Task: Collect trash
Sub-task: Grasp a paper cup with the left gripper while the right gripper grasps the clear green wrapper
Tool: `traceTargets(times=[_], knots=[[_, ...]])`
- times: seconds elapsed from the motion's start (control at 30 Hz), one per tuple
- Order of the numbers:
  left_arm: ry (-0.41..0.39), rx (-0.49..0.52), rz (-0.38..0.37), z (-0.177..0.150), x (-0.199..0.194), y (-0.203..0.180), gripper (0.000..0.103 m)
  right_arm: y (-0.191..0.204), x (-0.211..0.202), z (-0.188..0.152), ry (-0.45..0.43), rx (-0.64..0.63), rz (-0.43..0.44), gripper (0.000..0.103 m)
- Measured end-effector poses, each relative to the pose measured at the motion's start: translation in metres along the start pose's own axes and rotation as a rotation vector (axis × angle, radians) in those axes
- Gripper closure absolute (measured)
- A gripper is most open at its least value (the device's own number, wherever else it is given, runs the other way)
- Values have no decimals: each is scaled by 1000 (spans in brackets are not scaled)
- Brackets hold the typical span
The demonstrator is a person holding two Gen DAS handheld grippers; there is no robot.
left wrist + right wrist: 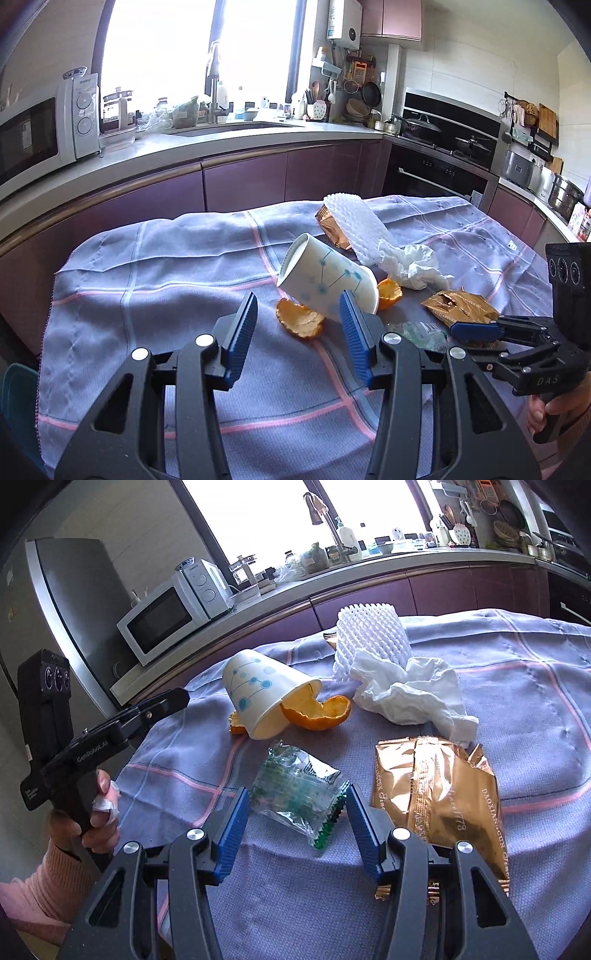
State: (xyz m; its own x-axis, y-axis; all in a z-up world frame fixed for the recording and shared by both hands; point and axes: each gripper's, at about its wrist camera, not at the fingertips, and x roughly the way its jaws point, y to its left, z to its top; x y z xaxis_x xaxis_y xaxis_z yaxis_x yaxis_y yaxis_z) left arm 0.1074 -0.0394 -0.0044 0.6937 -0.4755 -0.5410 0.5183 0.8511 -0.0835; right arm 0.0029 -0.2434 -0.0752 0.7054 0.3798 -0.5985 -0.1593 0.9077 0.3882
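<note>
A kitchen tabletop (pixel 155 258) under a lilac checked cloth holds litter: a tipped paper cup (pixel 325 280), orange peel (pixel 299 317), a crumpled tissue (pixel 410 694), white foam netting (pixel 373 638), a gold foil packet (pixel 436 790) and a clear wrapper (pixel 299 790). The left tongs (pixel 299 325) are spread and empty before the cup, which looks light and crushable, best pinched across its wall. The right tongs (pixel 295 823) are spread, straddling the thin, slippery-looking wrapper, best gathered at its middle.
</note>
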Motion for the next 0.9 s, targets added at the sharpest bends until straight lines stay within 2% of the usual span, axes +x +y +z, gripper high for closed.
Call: traceTargets(times=[0.37,0.63,0.9], knots=[[48,54,-22,26,45,-14,56,-3,10,-5,28,13,12,50],[85,82,-56,24,61,-22,58,-1,12,-3,35,11,7,49],[99,78,-61,13,56,-24,78,5,17,0,43,-9,-21,49]])
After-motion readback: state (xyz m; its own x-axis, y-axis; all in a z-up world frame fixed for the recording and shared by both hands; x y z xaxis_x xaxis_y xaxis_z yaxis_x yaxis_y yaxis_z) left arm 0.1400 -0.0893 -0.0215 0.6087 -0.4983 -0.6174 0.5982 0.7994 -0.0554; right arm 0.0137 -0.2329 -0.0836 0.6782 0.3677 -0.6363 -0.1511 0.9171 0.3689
